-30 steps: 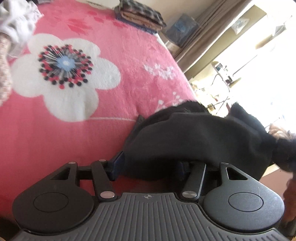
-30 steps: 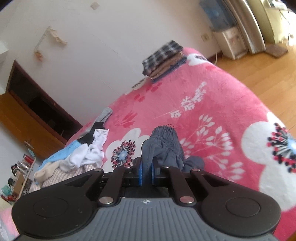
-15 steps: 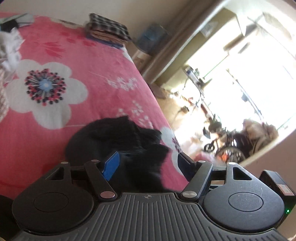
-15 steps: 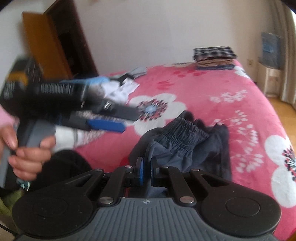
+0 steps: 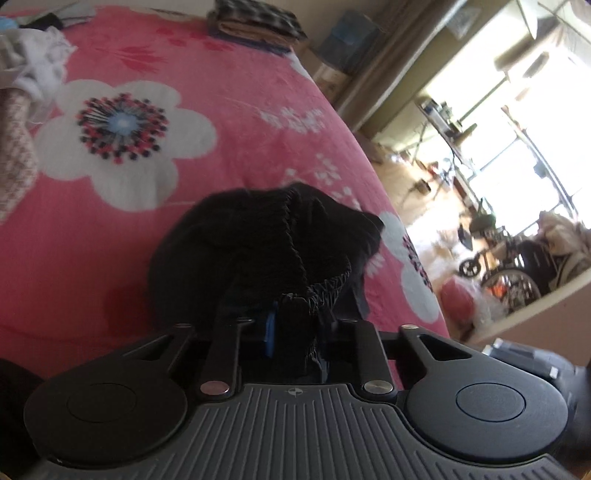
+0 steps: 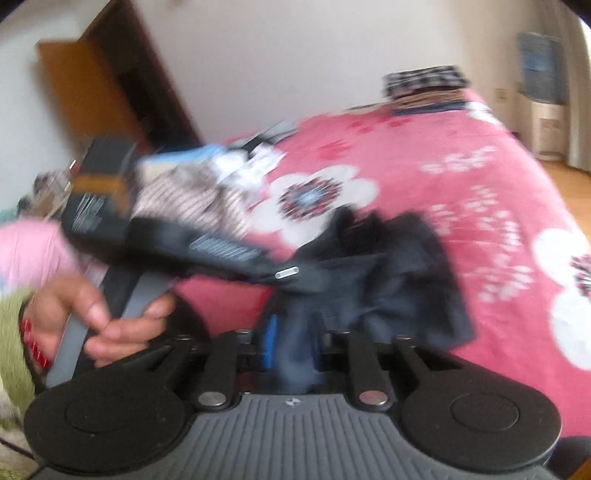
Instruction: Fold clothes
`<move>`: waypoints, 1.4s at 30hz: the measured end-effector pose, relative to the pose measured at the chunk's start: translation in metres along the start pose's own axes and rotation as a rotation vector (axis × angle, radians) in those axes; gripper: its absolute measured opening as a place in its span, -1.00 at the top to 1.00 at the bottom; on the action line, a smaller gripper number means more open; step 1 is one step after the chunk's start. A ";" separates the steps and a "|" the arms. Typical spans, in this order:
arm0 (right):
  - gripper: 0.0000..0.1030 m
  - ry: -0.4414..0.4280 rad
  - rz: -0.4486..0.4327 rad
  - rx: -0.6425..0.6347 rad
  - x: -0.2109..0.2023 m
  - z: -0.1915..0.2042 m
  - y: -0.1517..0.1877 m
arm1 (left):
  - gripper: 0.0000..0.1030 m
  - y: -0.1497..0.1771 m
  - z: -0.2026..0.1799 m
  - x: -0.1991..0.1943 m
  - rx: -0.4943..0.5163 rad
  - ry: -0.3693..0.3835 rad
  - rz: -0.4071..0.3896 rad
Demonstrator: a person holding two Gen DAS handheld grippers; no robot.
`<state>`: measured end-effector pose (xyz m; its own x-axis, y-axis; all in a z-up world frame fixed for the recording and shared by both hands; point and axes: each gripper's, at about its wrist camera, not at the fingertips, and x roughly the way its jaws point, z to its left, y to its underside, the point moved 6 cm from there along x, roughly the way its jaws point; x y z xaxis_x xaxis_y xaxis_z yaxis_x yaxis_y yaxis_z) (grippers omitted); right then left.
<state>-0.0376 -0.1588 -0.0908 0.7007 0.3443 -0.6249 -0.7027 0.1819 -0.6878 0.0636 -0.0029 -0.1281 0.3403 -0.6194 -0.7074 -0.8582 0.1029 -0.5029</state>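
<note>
Dark trousers (image 5: 266,258) with a gathered elastic waistband lie bunched on the pink flowered blanket (image 5: 229,85), at 6 o'clock in both wrist views, just in front of each gripper.

The left gripper (image 5: 295,332) has the waistband between its jaws, and they are closing on it; the blue pad (image 5: 270,332) presses against the fabric at 6 o'clock. The right gripper (image 6: 291,347) has a fold of the same garment (image 6: 388,280) between its jaws, which are opening; blur hides whether the pads are in contact with the cloth, so the grip cannot be told.

Only the left wrist view shows the bright window side at 3 o'clock: a wheelchair (image 5: 517,266), cluttered furniture (image 5: 447,125) and a curtain (image 5: 391,59). It also gives a sharp look at the white flower print at 10 o'clock and the folded plaid stack (image 5: 255,22) at 12 o'clock.

Only the right wrist view shows the person's hand (image 6: 107,325) at 8 o'clock clasping the left gripper's grey handle, with a pink sleeve (image 6: 33,251) at 9 o'clock, a wooden door (image 6: 110,96) at 10 o'clock and the unfolded laundry pile (image 6: 207,188) at 10 o'clock. The plaid stack sits at 1 o'clock here.

White print runs along the left gripper's body in the right wrist view, but motion blur makes it unreadable.
</note>
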 end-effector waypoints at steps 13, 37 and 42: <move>-0.55 0.092 0.014 0.176 0.075 -0.078 -0.080 | 0.79 -0.037 0.065 -0.046 -0.216 -0.093 -0.200; 0.06 0.441 -0.174 0.238 -0.067 -0.098 -0.041 | 0.82 -0.063 0.085 -0.051 -0.191 -0.120 -0.279; -0.58 0.094 -0.155 0.013 -0.002 -0.047 -0.081 | 0.82 -0.060 0.083 -0.052 -0.160 -0.131 -0.275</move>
<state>0.0240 -0.2173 -0.0511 0.8087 0.2240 -0.5438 -0.5865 0.2380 -0.7742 0.1292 0.0878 -0.1025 0.6047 -0.5010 -0.6191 -0.7733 -0.1836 -0.6069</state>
